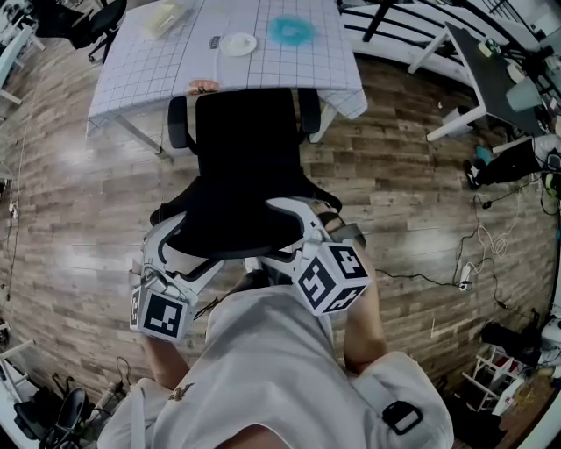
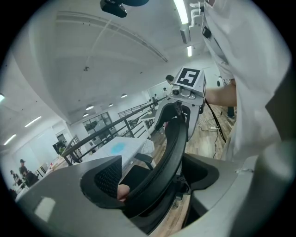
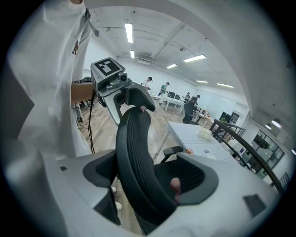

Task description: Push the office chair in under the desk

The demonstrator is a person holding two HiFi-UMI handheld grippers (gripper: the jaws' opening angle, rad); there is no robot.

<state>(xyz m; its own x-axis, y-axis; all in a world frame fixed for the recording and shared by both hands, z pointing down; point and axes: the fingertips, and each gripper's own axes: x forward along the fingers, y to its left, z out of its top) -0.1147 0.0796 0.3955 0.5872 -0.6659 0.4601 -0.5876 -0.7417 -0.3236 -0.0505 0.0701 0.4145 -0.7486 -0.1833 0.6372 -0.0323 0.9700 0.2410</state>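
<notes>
A black mesh office chair [image 1: 245, 175] faces the desk [image 1: 175, 70], which is covered by a white grid-pattern cloth. The front of its seat sits at the desk's near edge. I stand behind the backrest [image 2: 172, 143] [image 3: 134, 152], whose top edge runs between the jaws of both grippers. My left gripper [image 1: 175, 241] [image 2: 157, 180] is shut on the left part of that edge. My right gripper [image 1: 302, 232] [image 3: 143, 180] is shut on the right part. Both armrests [image 1: 177, 121] [image 1: 308, 110] stick out beside the desk's edge.
On the desk lie a white plate [image 1: 237, 44], a teal object [image 1: 292, 31] and a pale box [image 1: 166, 17]. Another desk [image 1: 491, 70] stands at the right, with cables and a power strip [image 1: 465, 274] on the wooden floor. A second black chair [image 1: 96, 22] is at the far left.
</notes>
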